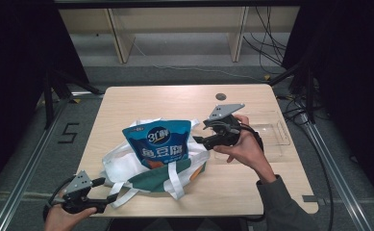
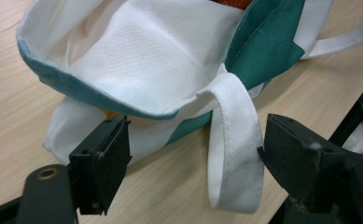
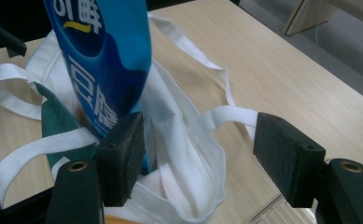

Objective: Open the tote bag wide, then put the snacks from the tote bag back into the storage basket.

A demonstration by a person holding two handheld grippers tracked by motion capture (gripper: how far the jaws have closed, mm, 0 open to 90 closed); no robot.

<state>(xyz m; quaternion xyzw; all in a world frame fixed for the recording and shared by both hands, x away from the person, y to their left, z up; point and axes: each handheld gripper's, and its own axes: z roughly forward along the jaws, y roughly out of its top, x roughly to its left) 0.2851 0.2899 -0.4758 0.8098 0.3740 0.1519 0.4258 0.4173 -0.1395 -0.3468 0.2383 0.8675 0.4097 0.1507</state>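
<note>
Both grippers are sitting open, gripping nothing. I'm holding L gripper w/ the bag's white strap loose between its jaws, R gripper just beside the blue pouch standing in the tote bag mid-table.

1. Tote bag: woven cloth, matt, white w/ green panels; straps same cloth, stitched edges.
2. Snack pouch: glossy blue plastic film, smooth.
3. Table: light wood-grain top, smooth, low sheen.
4. Clear tray: transparent plastic, shiny.
5. Left gripper & right gripper: jaws look black matt plastic.
</note>
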